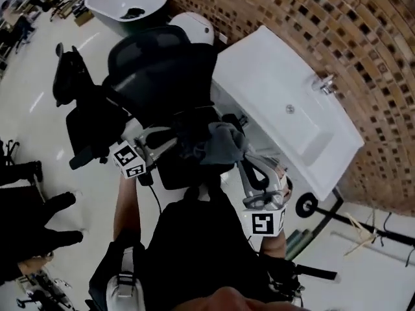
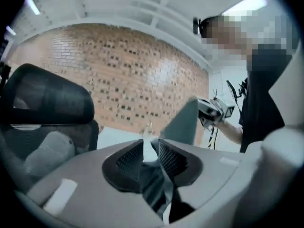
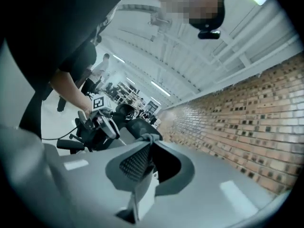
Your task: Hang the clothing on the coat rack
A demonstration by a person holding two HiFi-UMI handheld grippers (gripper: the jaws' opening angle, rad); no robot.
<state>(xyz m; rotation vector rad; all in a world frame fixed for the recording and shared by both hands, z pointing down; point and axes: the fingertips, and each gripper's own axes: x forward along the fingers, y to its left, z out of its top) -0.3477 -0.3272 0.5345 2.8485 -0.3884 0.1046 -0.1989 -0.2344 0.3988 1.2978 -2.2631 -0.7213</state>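
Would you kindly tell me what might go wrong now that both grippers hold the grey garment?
The right gripper pinches only a small bunched fold of the grey garment, so it may slip out. The left gripper grips near the white label, which could tear. The cloth hangs close to the office chair and might snag.

We find head view dim, underexposed; black chair (image 1: pixel 155 70) loses detail in shadow. White sink (image 1: pixel 285 109) brightest, evenly lit, no hard shadows. In both gripper views we note strong fisheye, black vignette at corners, brick wall (image 2: pixel 118 75) bowed. Ceiling strip light (image 2: pixel 244 4) blown out, glaring. Nearest foreground soft, out of focus.
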